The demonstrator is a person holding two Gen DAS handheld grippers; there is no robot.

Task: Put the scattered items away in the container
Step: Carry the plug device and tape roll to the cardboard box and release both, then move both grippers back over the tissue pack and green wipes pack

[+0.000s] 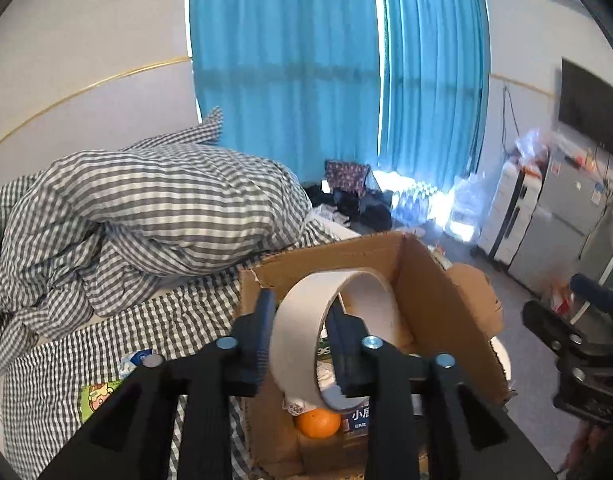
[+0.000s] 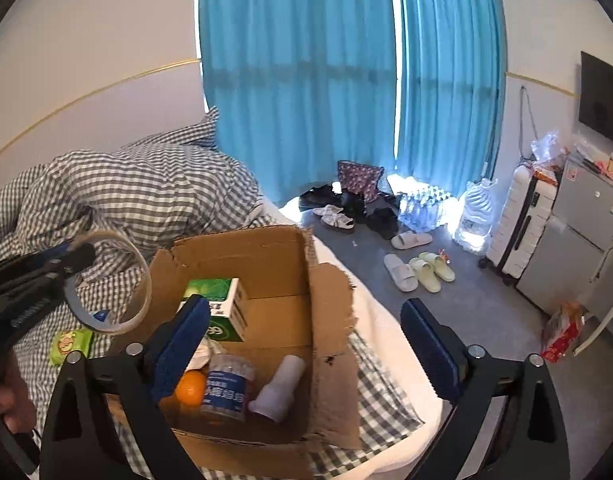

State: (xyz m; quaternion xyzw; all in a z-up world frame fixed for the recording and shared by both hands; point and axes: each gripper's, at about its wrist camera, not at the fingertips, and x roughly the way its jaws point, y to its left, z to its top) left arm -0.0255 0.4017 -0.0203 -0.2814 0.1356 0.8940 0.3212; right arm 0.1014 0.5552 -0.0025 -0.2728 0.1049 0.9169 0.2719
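The left gripper's fingers (image 1: pixel 262 332) are closed on the wall of a roll of clear tape (image 1: pixel 306 328), one pad outside the ring and the other inside it, so the left gripper (image 1: pixel 300 336) carries the roll upright above the open cardboard box (image 1: pixel 438 280). In the right wrist view the tape roll (image 2: pixel 110 280) hangs over the box's left edge, above the checked bedsheet (image 2: pixel 118 200). The right gripper (image 2: pixel 306 344) is spread wide with nothing between its blue pads, poised over the box's near right side. Inside the box (image 2: pixel 266 256) lie a green carton (image 2: pixel 214 308), an orange (image 2: pixel 190 388), a clear tub with a blue label (image 2: pixel 226 388), possibly cotton swabs, and a small white bottle (image 2: pixel 278 384) on its side. A green snack packet (image 2: pixel 70 344) remains on the sheet left of the box.
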